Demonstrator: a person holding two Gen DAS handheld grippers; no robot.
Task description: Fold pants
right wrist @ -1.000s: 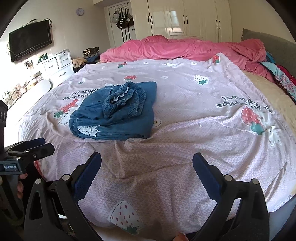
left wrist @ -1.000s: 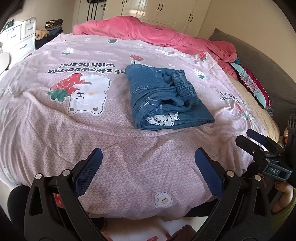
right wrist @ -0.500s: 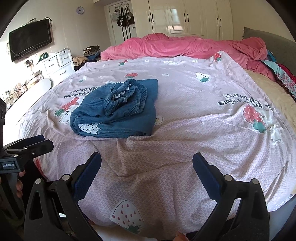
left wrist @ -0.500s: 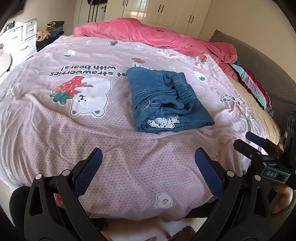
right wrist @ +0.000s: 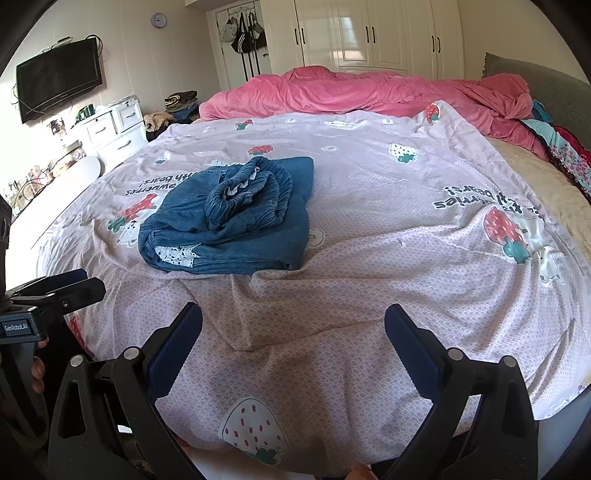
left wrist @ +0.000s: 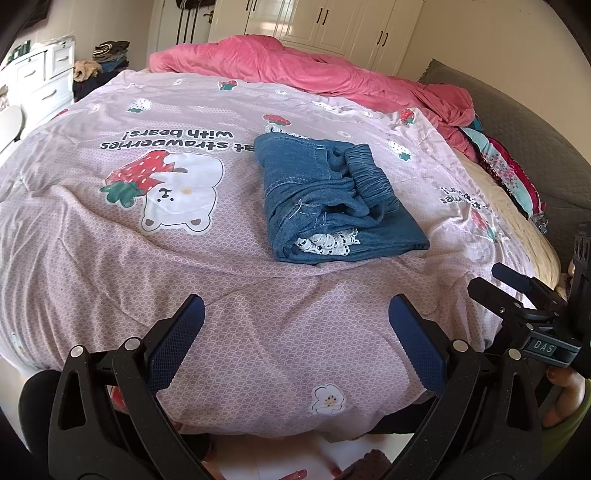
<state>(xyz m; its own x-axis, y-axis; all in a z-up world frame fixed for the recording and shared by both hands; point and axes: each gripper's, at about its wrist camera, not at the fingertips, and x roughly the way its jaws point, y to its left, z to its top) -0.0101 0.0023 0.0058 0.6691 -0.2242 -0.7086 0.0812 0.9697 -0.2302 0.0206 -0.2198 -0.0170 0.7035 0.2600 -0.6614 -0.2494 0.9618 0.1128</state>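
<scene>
The blue denim pants (left wrist: 332, 206) lie folded in a compact stack on the pink strawberry-print bed cover (left wrist: 147, 258), elastic waistband on top and white lace trim at the near edge. They also show in the right wrist view (right wrist: 236, 218), left of centre. My left gripper (left wrist: 295, 317) is open and empty, held back at the bed's near edge. My right gripper (right wrist: 293, 321) is open and empty, also at the near edge, to the right of the pants. Each gripper shows at the side of the other's view.
A rumpled pink duvet (right wrist: 369, 92) lies across the far side of the bed. A grey headboard (left wrist: 517, 125) and patterned cloth (left wrist: 509, 173) are at the right. White drawers (right wrist: 110, 129), a wall TV (right wrist: 59, 81) and wardrobes (right wrist: 369, 33) stand beyond.
Both grippers have moved slightly, so the pants sit a little lower and nearer in both views. The pants have not moved on the bed. Both grippers stay open.
</scene>
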